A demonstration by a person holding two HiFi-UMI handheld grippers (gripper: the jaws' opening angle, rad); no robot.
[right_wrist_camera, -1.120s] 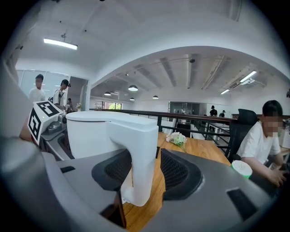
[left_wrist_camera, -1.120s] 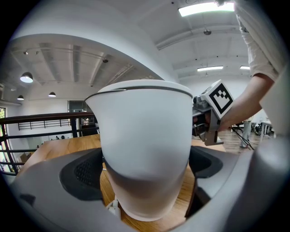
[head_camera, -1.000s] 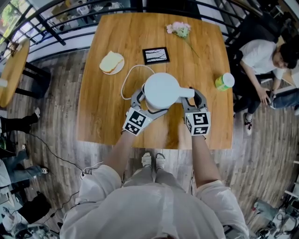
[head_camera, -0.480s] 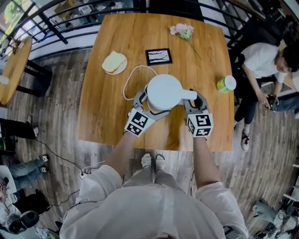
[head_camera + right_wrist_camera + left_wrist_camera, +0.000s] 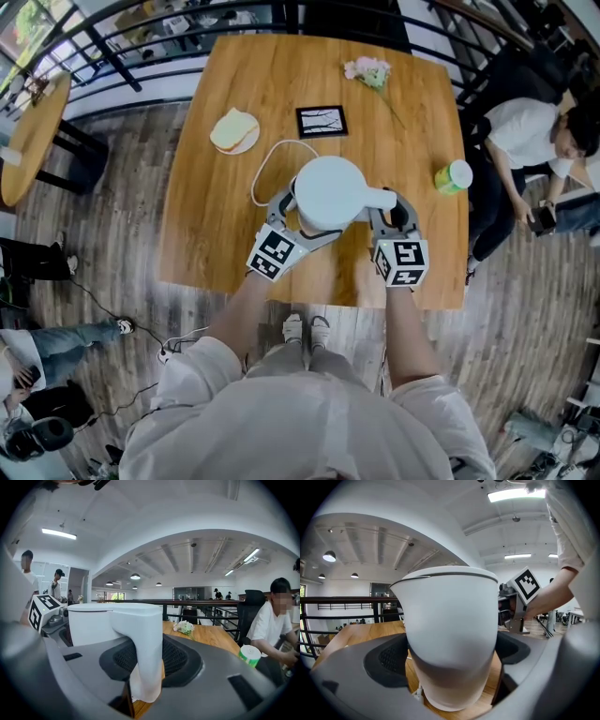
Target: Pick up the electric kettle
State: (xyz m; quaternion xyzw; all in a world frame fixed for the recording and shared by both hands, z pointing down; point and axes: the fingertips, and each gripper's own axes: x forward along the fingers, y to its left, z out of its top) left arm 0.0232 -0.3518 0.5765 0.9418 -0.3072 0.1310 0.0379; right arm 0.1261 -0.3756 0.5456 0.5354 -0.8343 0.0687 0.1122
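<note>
The white electric kettle (image 5: 328,190) stands on the wooden table (image 5: 216,234), its handle (image 5: 379,198) pointing right. My left gripper (image 5: 298,212) reaches around the kettle's round body (image 5: 450,634), and both pads press its sides. My right gripper (image 5: 390,209) is at the handle (image 5: 146,648). Its jaws have just been closing, and the handle now sits pinched between the dark pads (image 5: 183,660). The kettle's base is hidden under its body.
A white cord (image 5: 266,161) loops from the kettle toward the back. Behind it lie a plate with bread (image 5: 234,131), a small picture frame (image 5: 322,121) and flowers (image 5: 368,72). A green cup (image 5: 453,176) stands near the right edge, beside a seated person (image 5: 534,131).
Both grippers stay at the kettle, almost unmoved. The right jaws sit a little tighter around the handle. The whole scene has slid slightly in the head view.
</note>
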